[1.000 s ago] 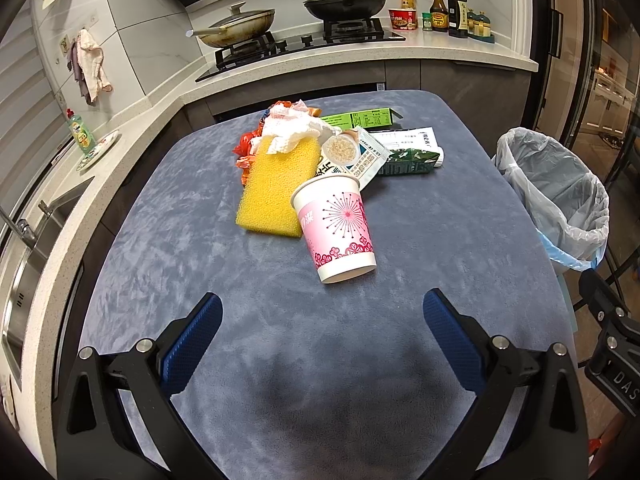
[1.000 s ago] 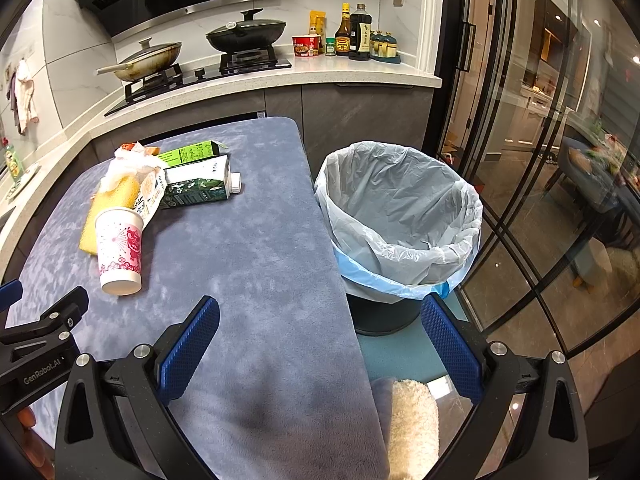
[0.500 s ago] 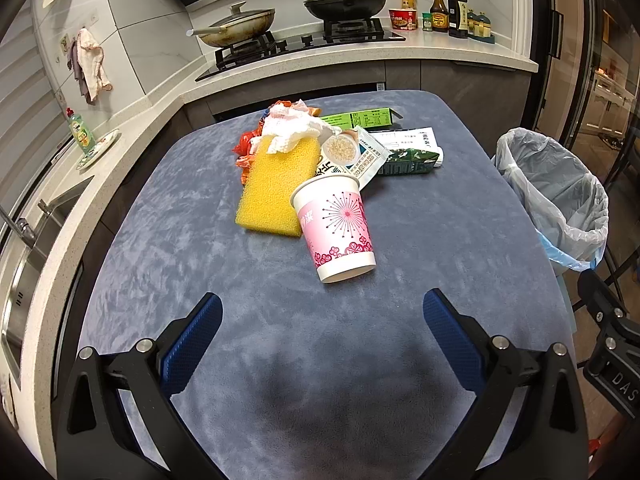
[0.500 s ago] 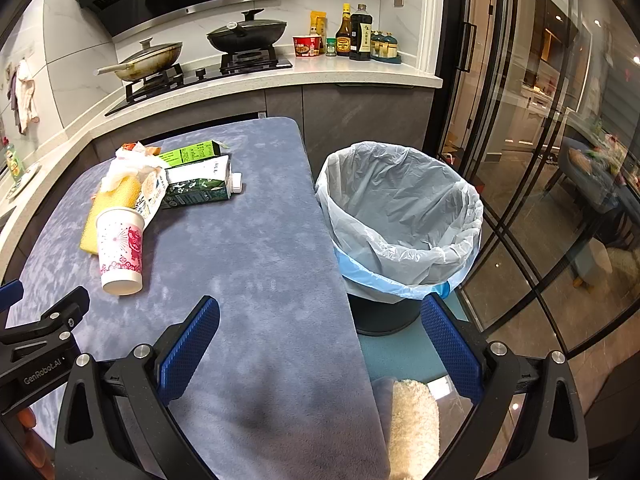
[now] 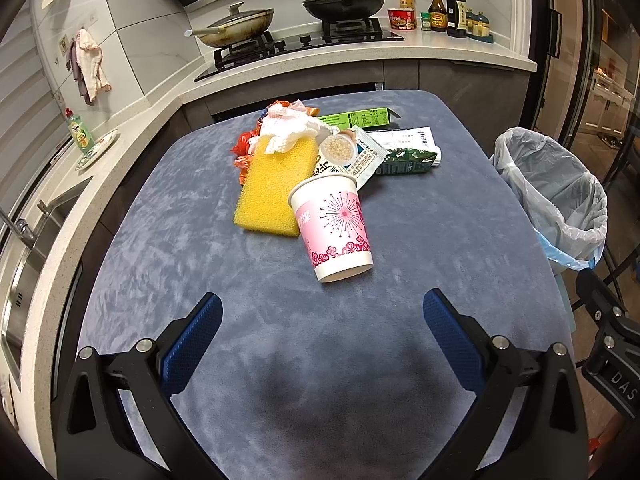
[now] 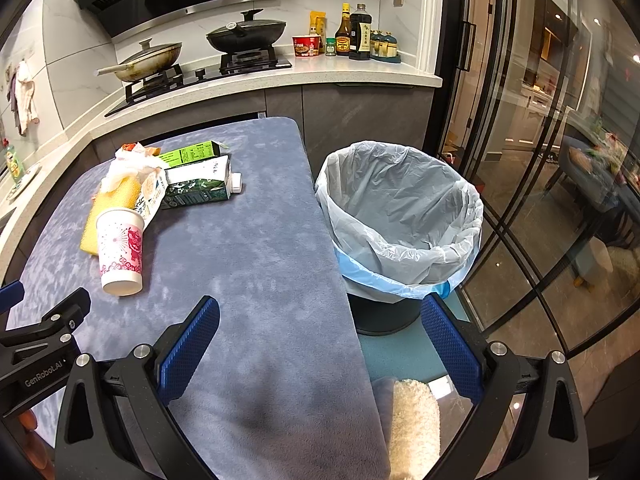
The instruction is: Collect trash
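A pile of trash lies on the grey-blue table (image 5: 200,280): a pink paper cup (image 5: 334,228) on its side in front, a yellow sponge (image 5: 274,190), crumpled white tissue (image 5: 290,130), a dark green carton (image 5: 404,152), a green box (image 5: 356,118) and wrappers. The cup (image 6: 120,250), carton (image 6: 198,186) and sponge (image 6: 116,200) also show in the right wrist view. A bin with a pale liner (image 6: 400,216) stands right of the table. My left gripper (image 5: 322,316) is open and empty, short of the cup. My right gripper (image 6: 320,320) is open and empty over the table's right edge.
A counter with a stove, two pans (image 5: 344,0) and bottles (image 5: 456,10) runs behind the table. A sink (image 5: 24,248) is at the left. Glass doors (image 6: 540,160) stand right of the bin. A cream fluffy thing (image 6: 412,420) lies low beside the table.
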{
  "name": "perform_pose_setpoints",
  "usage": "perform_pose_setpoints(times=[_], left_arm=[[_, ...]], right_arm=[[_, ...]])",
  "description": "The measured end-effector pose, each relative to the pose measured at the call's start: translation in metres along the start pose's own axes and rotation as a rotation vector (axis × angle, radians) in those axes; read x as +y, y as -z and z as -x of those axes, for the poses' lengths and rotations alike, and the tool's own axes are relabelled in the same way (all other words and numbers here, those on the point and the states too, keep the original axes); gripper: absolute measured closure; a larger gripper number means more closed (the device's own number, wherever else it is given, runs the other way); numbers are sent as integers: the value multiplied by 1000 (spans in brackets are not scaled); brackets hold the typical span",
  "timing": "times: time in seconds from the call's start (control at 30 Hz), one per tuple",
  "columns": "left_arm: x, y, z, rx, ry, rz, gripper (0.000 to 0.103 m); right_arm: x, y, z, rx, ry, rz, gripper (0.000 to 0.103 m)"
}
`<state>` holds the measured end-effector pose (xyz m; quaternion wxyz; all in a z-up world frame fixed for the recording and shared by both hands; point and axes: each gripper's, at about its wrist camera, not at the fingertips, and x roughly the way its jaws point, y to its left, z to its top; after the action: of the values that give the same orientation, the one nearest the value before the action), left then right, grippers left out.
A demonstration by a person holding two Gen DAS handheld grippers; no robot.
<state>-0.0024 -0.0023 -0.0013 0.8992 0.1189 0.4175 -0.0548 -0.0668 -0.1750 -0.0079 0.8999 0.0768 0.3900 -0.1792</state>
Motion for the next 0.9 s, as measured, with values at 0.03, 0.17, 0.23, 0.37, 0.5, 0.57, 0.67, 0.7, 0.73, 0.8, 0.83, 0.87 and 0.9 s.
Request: perform_pose_setpoints(times=[0.03, 0.17, 0.23, 0.37, 0.5, 0.57, 0.67, 0.7, 0.73, 0.8, 0.83, 0.87, 0.9], left_arm=[[0, 0, 0, 0, -1, 0, 7], [0, 0, 0, -1, 0, 1, 7], [0, 0, 0, -1, 1, 1, 7], [1, 0, 1, 1, 5, 16, 7], [11, 0, 0, -5, 19, 39, 7], [21, 0, -4, -2, 9, 59, 7], [40, -2, -12, 5, -17, 90, 7], [48, -3, -15, 11, -23, 104, 7], [55, -3, -18, 16, -28, 116, 7], [72, -4, -24, 18, -38, 149, 7], [79, -4, -27, 17, -47, 160, 7], [84, -4, -30, 16, -53, 166, 7], [91, -4, -34, 21, -69, 174, 7]], right_arm=[[0, 0, 0, 0, 0, 0, 7], [0, 0, 0, 0, -1, 0, 7], [0, 0, 0, 1, 0, 0, 7], [0, 1, 0, 2, -2, 1, 7], [3, -3, -2, 6, -19, 5, 7], [9, -4, -3, 9, -36, 16, 7], [23, -6, -6, 8, -63, 42, 7], [29, -7, -7, 9, -74, 53, 7], [39, -8, -9, 10, -92, 71, 7], [56, -10, -13, 12, -120, 100, 7], [64, -10, -15, 12, -135, 113, 7], [75, -11, -18, 12, -155, 131, 7], [84, -12, -20, 14, -169, 143, 7]])
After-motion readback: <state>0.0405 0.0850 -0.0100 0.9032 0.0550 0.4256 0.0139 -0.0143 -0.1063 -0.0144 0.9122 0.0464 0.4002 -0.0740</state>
